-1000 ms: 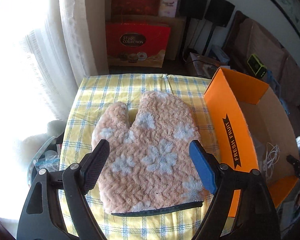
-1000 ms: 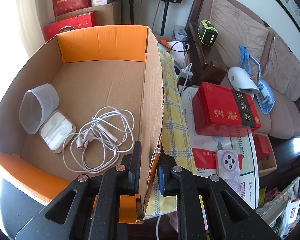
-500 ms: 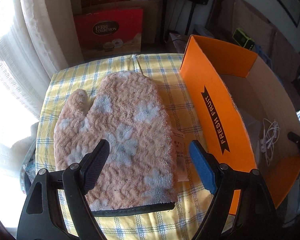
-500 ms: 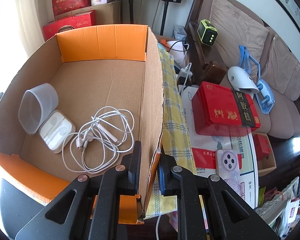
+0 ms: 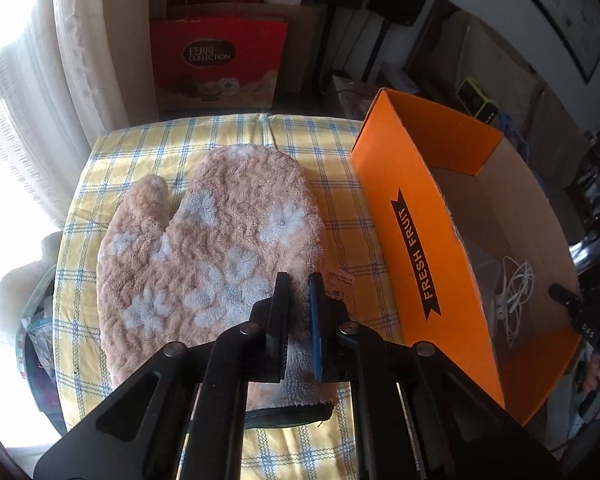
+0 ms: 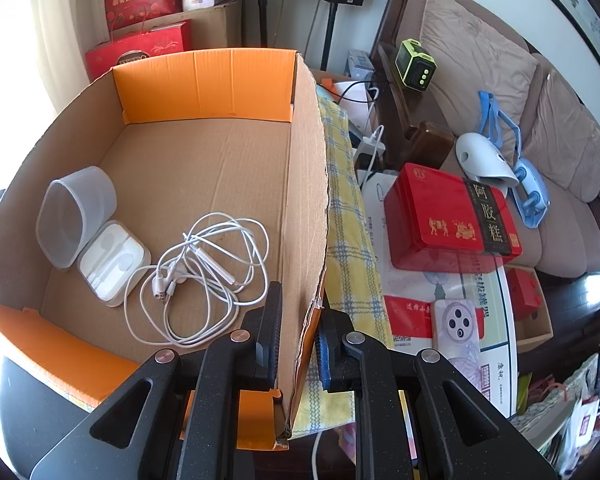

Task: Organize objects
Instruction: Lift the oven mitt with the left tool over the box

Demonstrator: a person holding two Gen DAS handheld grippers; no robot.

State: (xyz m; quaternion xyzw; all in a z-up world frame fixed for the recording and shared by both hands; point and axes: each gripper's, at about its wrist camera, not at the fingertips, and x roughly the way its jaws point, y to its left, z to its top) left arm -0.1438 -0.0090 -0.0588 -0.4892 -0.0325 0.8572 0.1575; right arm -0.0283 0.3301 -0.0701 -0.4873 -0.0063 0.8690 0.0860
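A fluffy pink oven mitt (image 5: 204, 256) with pale blue flowers lies flat on the yellow checked tablecloth (image 5: 340, 208). My left gripper (image 5: 298, 292) is shut on the mitt's right edge near its cuff, next to a paper tag (image 5: 340, 280). An orange cardboard box (image 5: 416, 248) marked FRESH FRUIT stands to the right of the mitt. My right gripper (image 6: 298, 320) is shut on the box's right wall (image 6: 304, 208). Inside the box lie a white earphone cable (image 6: 204, 276), a white earphone case (image 6: 114, 262) and a clear plastic cup (image 6: 74, 210) on its side.
Red gift bags (image 5: 216, 64) and cartons stand behind the table by the curtain. To the right of the box a glass table holds a red tin (image 6: 452, 218), a phone (image 6: 456, 326) and papers. A sofa (image 6: 500, 92) runs along the right wall.
My left gripper has gone from wide open over the mitt to shut on the mitt's right edge. The right gripper has stayed clamped on the box wall.
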